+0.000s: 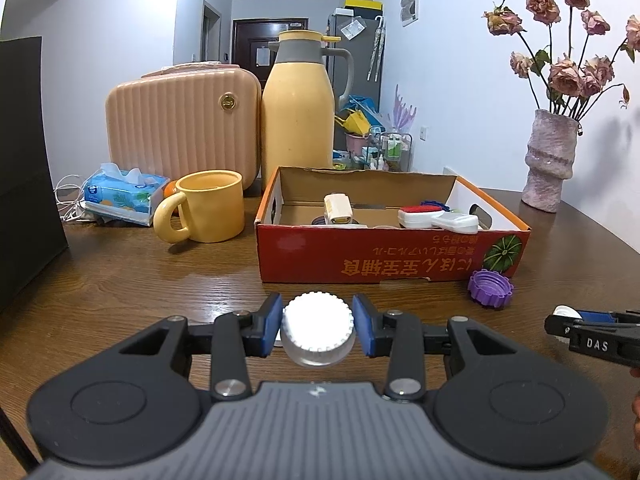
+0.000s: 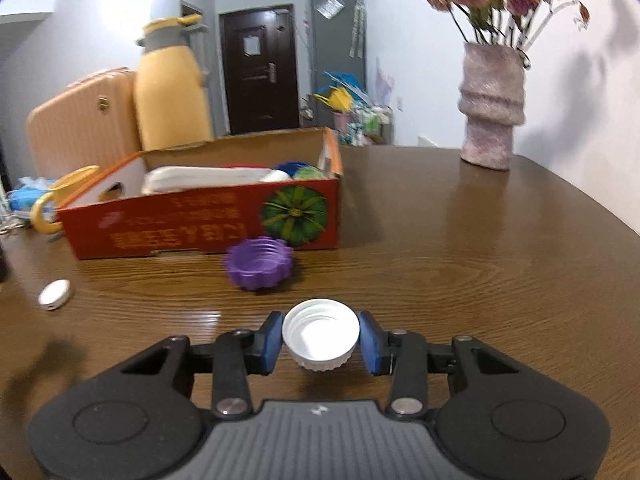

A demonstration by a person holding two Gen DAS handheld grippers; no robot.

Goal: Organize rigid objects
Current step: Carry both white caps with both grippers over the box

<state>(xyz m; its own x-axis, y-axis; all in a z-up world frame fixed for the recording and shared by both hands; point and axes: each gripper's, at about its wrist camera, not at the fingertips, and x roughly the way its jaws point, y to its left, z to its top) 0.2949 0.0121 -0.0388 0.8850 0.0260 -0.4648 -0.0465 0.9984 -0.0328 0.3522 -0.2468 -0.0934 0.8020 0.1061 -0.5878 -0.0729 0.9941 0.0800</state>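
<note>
White ribbed cap (image 1: 318, 330) pinched in left gripper (image 1: 318, 330); right gripper (image 2: 320, 338) pinching open white cap (image 2: 320, 334), purple lid (image 2: 259, 263) ahead of jaws.

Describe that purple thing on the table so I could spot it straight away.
Find the red cardboard box on the wooden table. Just in front of its corner with the green pumpkin picture lies a purple cap, open side up. It alone is purple; the other loose caps are white.

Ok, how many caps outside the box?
3. Ridged white cap between the left fingers; upturned white cap between the right fingers; purple cap on the table by the box front. A small white disc may be another; unclear.
</note>
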